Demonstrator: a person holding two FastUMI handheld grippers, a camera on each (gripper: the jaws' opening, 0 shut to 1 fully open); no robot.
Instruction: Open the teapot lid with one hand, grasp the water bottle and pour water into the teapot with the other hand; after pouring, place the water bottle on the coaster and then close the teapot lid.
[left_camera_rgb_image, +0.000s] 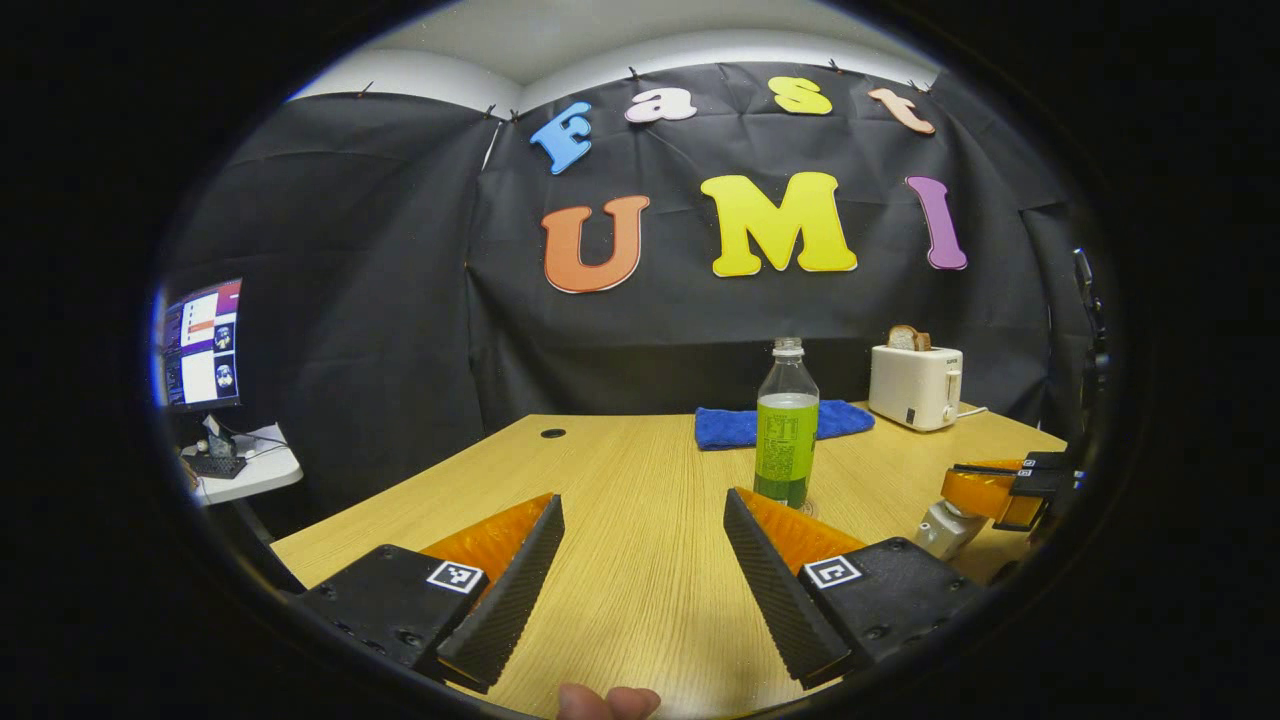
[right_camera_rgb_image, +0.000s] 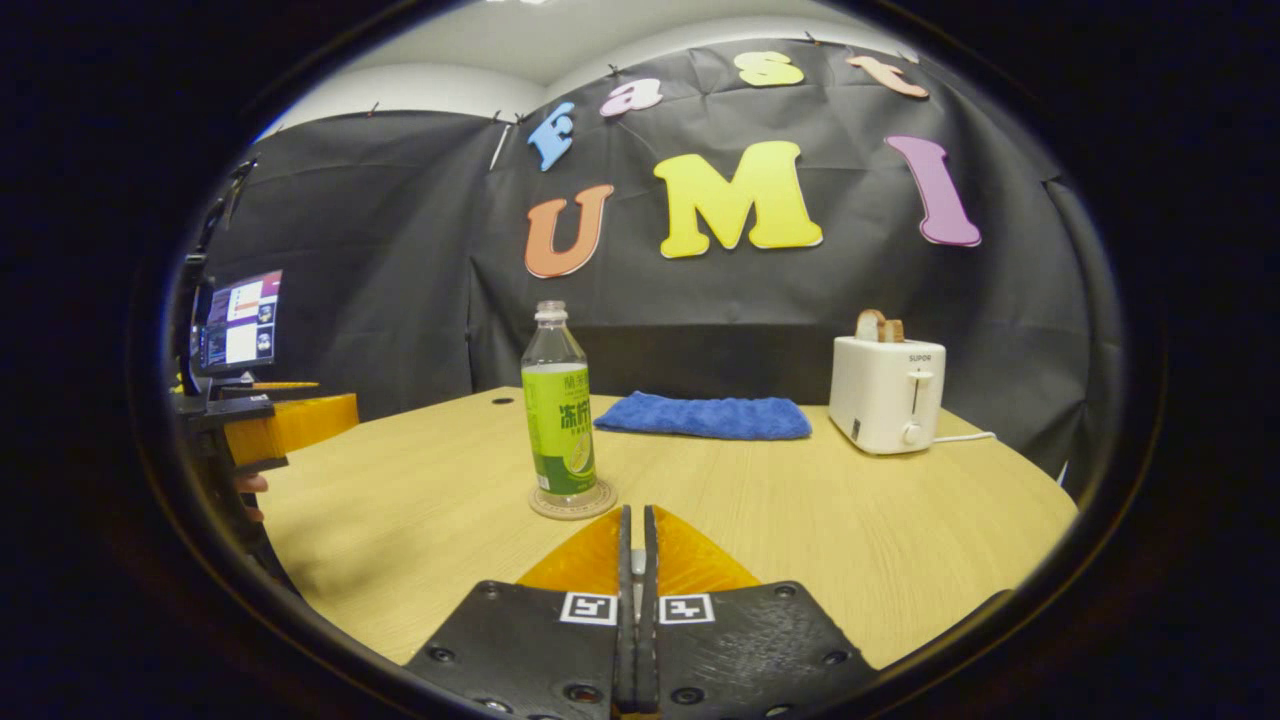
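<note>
Since my left gripper (left_camera_rgb_image: 640, 575) hangs wide open and empty, the water bottle (right_camera_rgb_image: 560, 410) stands upright on its coaster (right_camera_rgb_image: 572, 502), apparently parked after pouring; my right gripper (right_camera_rgb_image: 636, 545), fingers pressed together, seems to pinch something pale, unidentifiable.

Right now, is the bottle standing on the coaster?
Yes, the bottle stands upright on the round coaster in the right gripper view.

The toaster (right_camera_rgb_image: 886, 392) carries the brand word "SUPOR" on its front face, near the top above the lever. Left of the toaster, the water bottle (right_camera_rgb_image: 560, 408) bears a green label with large Chinese characters, seemingly "冻柠"; its finer print is too small to read.
</note>
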